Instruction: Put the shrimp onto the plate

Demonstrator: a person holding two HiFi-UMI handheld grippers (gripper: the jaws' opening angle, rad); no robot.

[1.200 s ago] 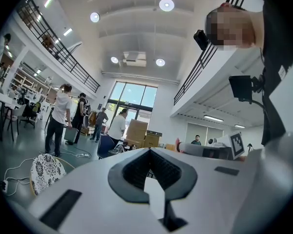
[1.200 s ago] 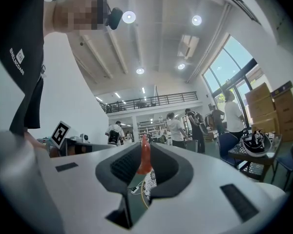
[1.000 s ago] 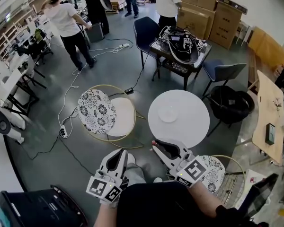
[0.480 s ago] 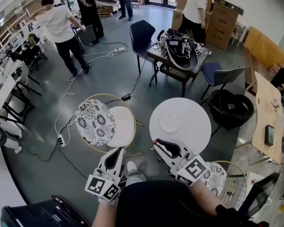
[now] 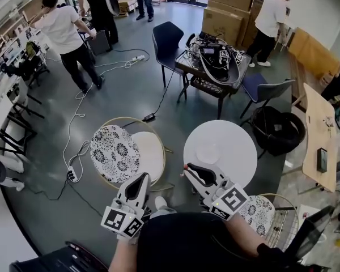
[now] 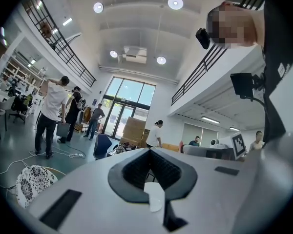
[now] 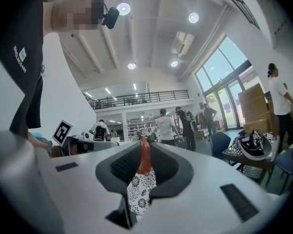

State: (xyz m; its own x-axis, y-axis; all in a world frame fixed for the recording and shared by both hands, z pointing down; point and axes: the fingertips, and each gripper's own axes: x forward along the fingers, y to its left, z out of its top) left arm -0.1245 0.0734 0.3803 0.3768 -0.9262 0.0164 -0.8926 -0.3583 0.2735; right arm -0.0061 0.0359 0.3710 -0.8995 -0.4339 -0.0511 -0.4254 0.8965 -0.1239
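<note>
My right gripper [image 5: 186, 168] hovers by the near edge of the round white table [image 5: 245, 145], shut on an orange-red shrimp [image 7: 145, 156] that sticks up between its jaws. The shrimp's red tip [image 5: 185, 166] shows at the jaw ends in the head view. A pale plate [image 5: 206, 152] lies at the middle of that table, a short way beyond the right gripper. My left gripper [image 5: 142, 178] is held low beside my body, over the floor near a chair. Its jaws meet at the tips with nothing between them [image 6: 149, 151].
A gold-framed chair with a floral back [image 5: 114, 146] and white seat [image 5: 149, 149] stands left of the table. Another floral chair [image 5: 258, 211] is at lower right. Behind are a black bin [image 5: 277, 127], a cluttered dark table [image 5: 213, 56], blue chairs, floor cables and several people.
The head view has shifted, so the table and chair sit a little lower and to the right. People at the back have walked on. Both grippers keep their places and grips.
</note>
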